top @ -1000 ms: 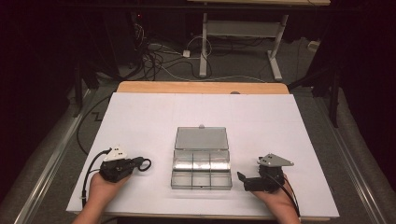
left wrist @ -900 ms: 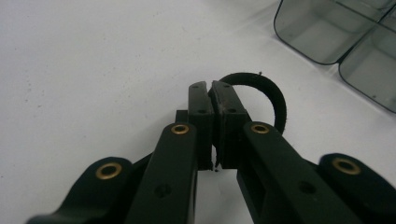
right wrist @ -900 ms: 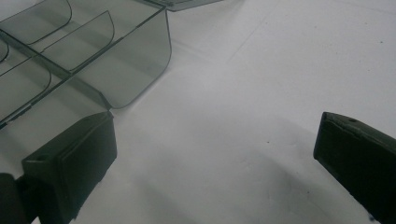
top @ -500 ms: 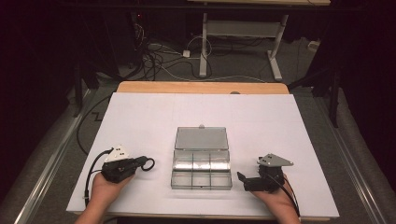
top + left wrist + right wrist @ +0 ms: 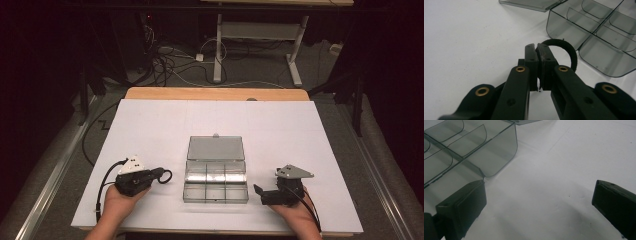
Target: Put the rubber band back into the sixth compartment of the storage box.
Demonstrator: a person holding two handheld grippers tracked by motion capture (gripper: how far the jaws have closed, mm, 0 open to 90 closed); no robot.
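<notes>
Left gripper, jaws pinching thin black rubber ring, holds it just left of clear smoky plastic compartment box. Ring stands on edge, loop projecting past jaw tips toward box, unbroken, matte. Box lid lies open flat behind. Right gripper, jaws spread wide, sits just right of box on white table.

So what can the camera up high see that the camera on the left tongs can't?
From the high view: the whole white table, both hands, the right tongs with their jaws apart, cables and table legs on the floor behind. From the left gripper view: close up, the left tongs pinch a black ring between shut jaws. Both views have the clear compartment box with its lid open, beside the ring.
</notes>
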